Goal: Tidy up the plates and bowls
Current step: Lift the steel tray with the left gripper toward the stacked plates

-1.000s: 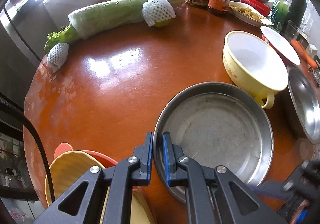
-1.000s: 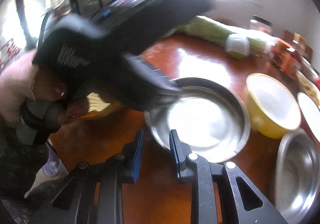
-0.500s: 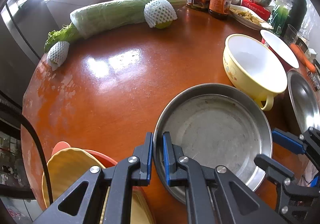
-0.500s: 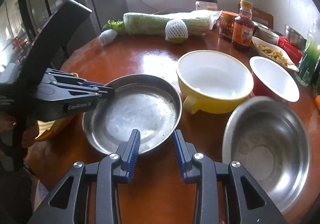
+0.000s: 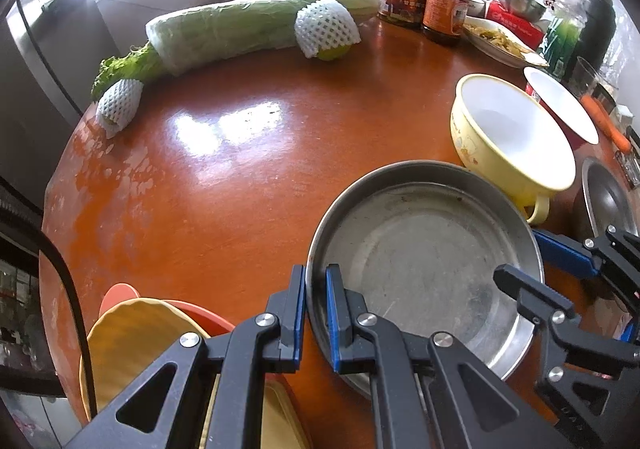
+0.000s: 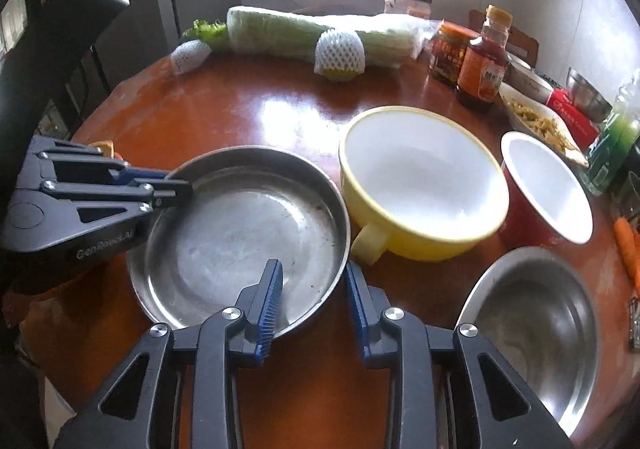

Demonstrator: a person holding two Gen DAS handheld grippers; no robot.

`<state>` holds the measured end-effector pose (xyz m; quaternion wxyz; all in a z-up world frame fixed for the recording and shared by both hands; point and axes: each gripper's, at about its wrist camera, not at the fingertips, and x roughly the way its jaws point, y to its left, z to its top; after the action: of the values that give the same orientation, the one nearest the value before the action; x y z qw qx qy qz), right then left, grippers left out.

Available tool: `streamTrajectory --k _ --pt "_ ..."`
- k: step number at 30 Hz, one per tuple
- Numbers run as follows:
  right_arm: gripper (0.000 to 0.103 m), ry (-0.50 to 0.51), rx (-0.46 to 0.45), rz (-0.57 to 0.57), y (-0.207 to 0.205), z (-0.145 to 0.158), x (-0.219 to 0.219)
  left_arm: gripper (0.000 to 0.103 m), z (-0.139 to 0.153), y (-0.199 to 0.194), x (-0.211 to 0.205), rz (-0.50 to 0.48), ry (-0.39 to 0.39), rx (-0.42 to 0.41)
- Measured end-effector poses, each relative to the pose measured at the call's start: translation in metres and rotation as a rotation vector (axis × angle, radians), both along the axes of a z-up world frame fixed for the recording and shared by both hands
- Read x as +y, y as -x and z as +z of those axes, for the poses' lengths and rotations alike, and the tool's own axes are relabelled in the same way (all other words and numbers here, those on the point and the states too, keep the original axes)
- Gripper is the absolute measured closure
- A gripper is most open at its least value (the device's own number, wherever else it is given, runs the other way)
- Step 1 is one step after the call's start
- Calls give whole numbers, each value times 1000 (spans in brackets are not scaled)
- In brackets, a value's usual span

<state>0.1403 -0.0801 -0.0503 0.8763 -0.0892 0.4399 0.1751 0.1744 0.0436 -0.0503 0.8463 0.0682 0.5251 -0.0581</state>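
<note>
The left tongs (image 5: 316, 313) stay clenched on the near rim of the metal plate (image 5: 420, 261), 1 pad inside the wall and 1 outside, exactly as a second ago. What has changed is on the other side: the right tongs (image 6: 314, 301), which a second ago were off to the side and half a second ago hovered short of the plate, now straddle the plate's opposite rim, the left pad inside the dish and the right pad outside. Their jaws are closing, with the rim between them, though a gap still shows and the pads do not yet press.

So the plate is about to be held from 2 sides, which I judge is preparation for lifting it level. Just beyond the right tongs sits the yellow bowl (image 6: 420, 185), touching or nearly touching the plate; the steel bowl (image 6: 536, 333) lies to their right, the red bowl (image 6: 544, 185) farther off.
</note>
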Motion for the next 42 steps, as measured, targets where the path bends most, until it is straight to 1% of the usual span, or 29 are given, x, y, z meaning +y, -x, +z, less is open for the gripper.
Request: streamTrajectory --k 3,5,10,16,20,30,42 --pt "72 -27 -4 2 1 2 -3 93 3 2 4 8 16 -10" --pt "72 -58 -7 9 3 7 -5 93 7 5 7 10 25 -24" --pt "72 -98 -29 27 10 19 -4 93 18 11 14 26 42 -51" --pt "72 -115 -70 25 15 29 -6 93 28 15 14 28 69 -86" --pt "72 -128 -92 14 19 36 -10 93 34 18 12 25 82 -95" --pt "72 -149 -138 27 29 54 -11 93 54 33 17 39 87 -142" --pt "71 -172 -183 96 42 73 6 93 76 56 39 105 78 -195"
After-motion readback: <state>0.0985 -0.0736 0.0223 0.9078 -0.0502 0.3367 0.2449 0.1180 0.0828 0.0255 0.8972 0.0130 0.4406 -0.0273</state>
